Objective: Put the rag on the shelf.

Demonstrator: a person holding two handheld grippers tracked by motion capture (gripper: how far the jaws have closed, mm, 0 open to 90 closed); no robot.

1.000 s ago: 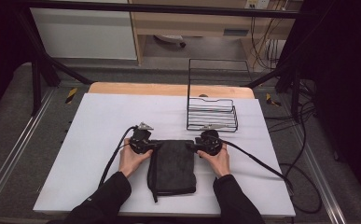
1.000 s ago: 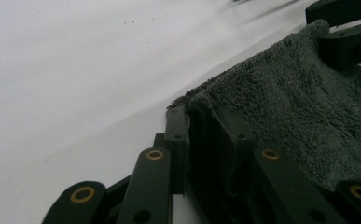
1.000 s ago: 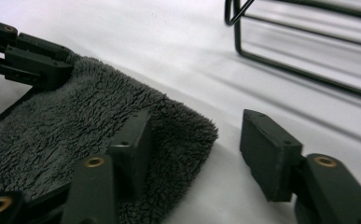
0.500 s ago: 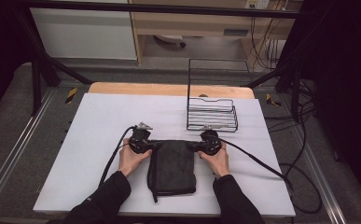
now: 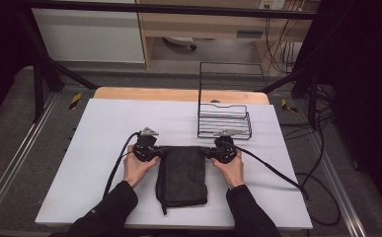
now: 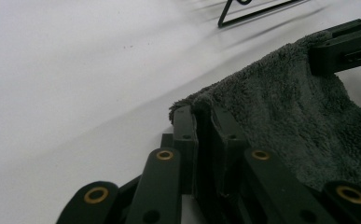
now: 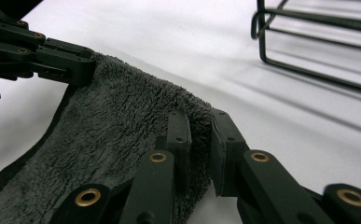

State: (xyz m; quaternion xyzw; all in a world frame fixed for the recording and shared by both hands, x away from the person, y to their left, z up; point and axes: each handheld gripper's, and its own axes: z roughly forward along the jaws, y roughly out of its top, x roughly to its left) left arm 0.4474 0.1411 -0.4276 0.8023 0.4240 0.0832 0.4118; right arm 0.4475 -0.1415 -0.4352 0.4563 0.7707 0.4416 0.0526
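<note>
On the white table there is one dark grey towel, one black wire rack, and two hand-held grippers, each with one cable trailing off it.

Going from the left: the person's left hand comes in from the bottom edge in a black sleeve, the forearm angled up and inward. It holds the left gripper low over the table, pointing right toward the towel's far left corner. In the left gripper view its two black jaws are pressed together on the fluffy edge of that corner, so it grips the towel, and the cloth is lifted a little there. Its cable runs back along the left forearm.

In the middle, the towel lies folded in a rough rectangle, long side running toward the person, near the front half of the table and between the two hands. A thin strap or loop hangs from its near left corner.

To the right, the right hand mirrors the left, forearm angled up and inward. The right gripper points left at the towel's far right corner, jaws clamped on the pile. Its cable trails right across the table.

The wire rack stands just behind the right gripper, apart from the towel.
</note>
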